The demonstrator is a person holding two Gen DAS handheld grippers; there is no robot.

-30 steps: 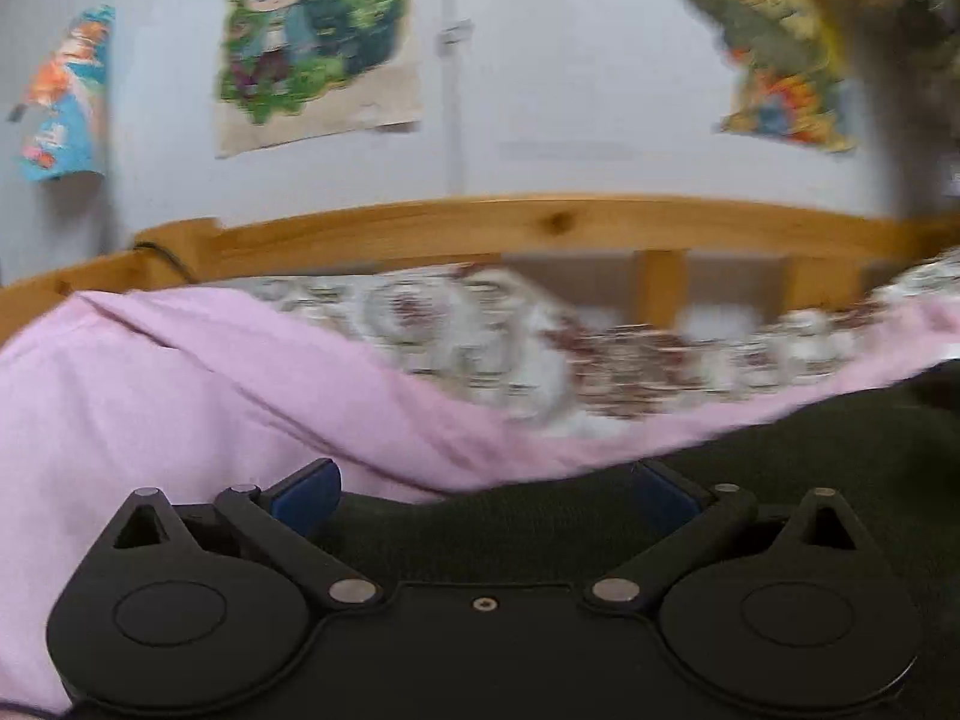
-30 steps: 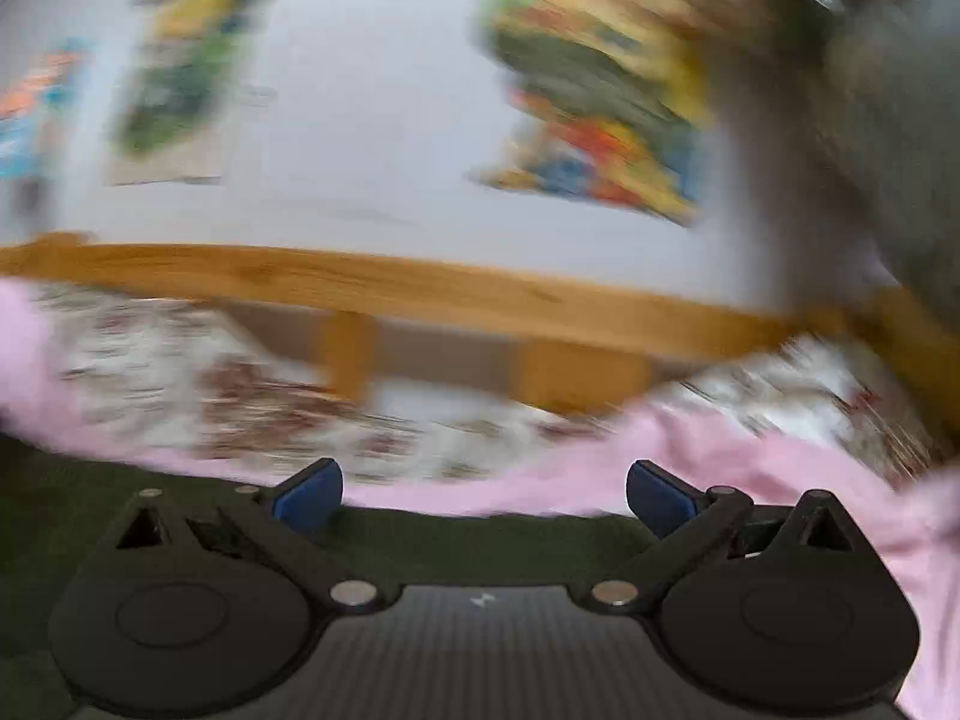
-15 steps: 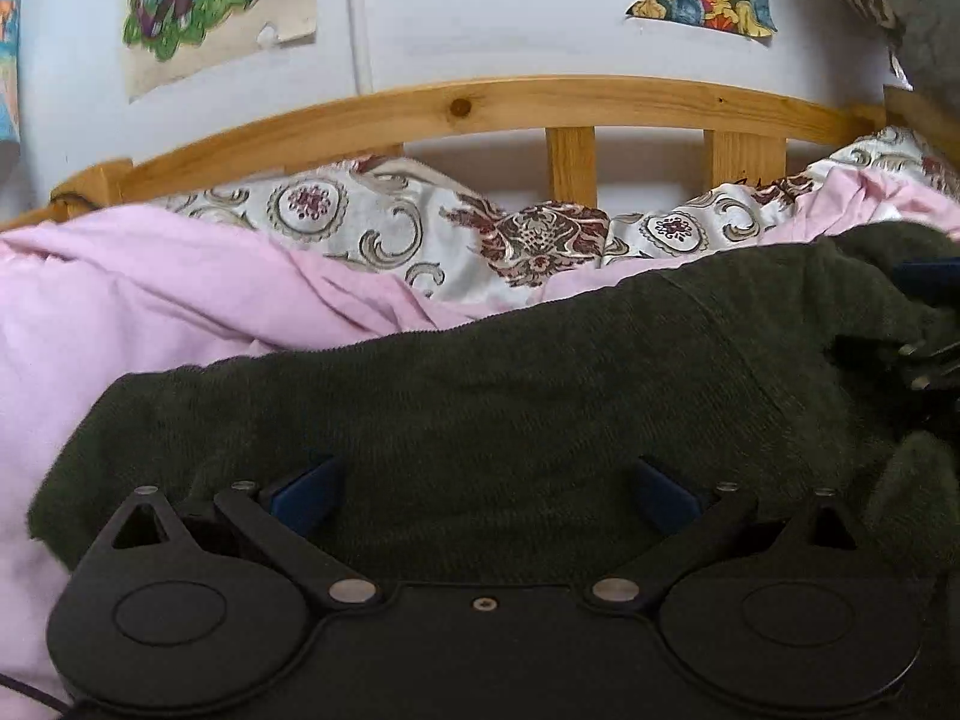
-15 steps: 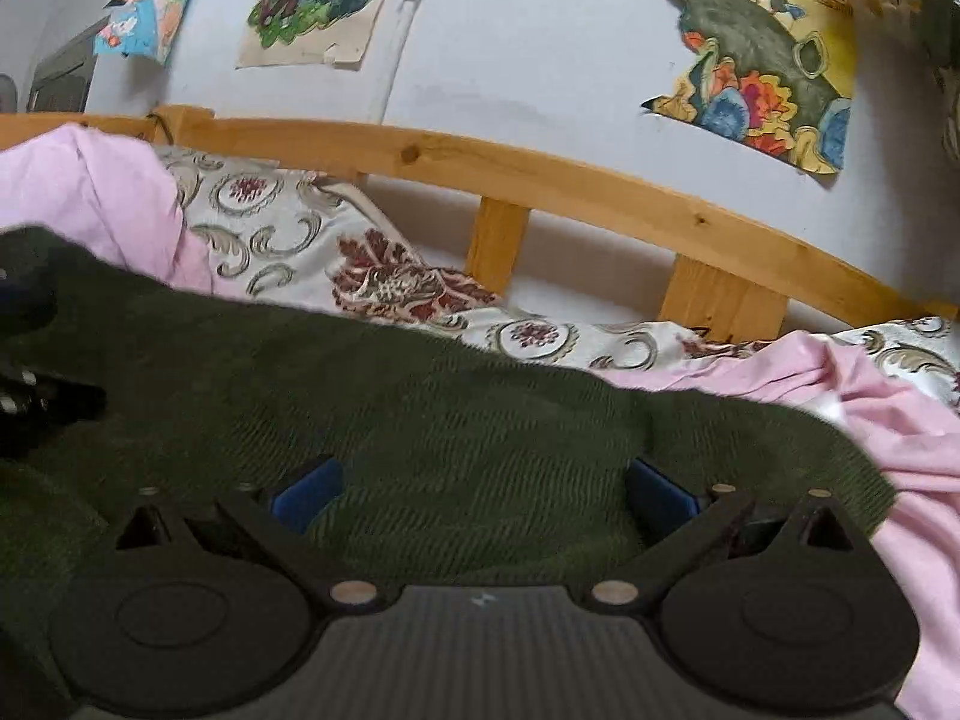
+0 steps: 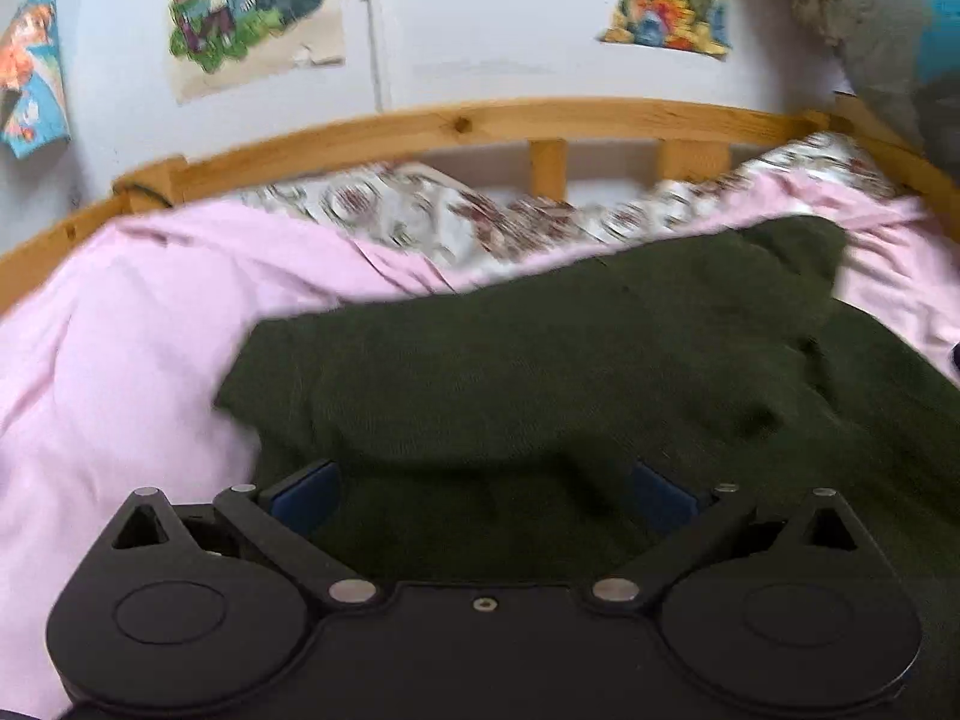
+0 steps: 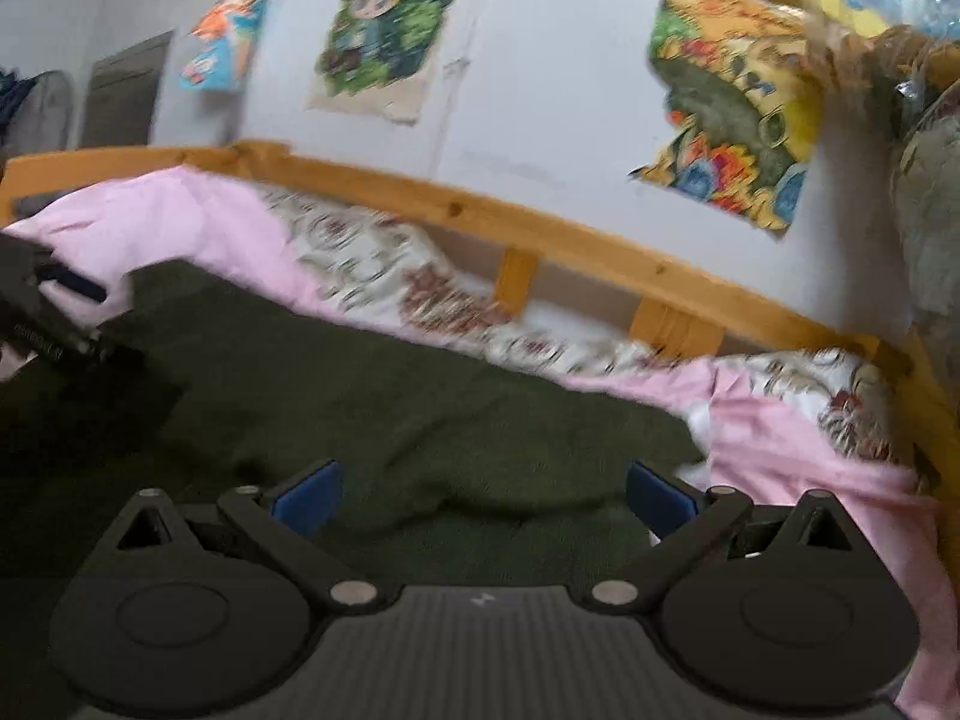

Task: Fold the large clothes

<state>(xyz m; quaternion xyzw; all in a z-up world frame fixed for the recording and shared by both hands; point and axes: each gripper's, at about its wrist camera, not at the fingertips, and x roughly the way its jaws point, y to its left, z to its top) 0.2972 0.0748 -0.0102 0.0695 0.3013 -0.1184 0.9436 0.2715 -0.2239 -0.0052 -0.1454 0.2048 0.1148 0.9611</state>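
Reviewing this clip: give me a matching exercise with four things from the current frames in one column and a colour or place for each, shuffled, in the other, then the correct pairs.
Things
1. knitted garment
2. sheet
3. bed rail
4. cartoon poster

Colour or place
A. pale pink, lying under the garment
B. on the white wall above the bed
C. dark green, spread out in front of both open grippers
D. light wood, along the far side of the bed

Pairs: 1-C, 2-A, 3-D, 4-B
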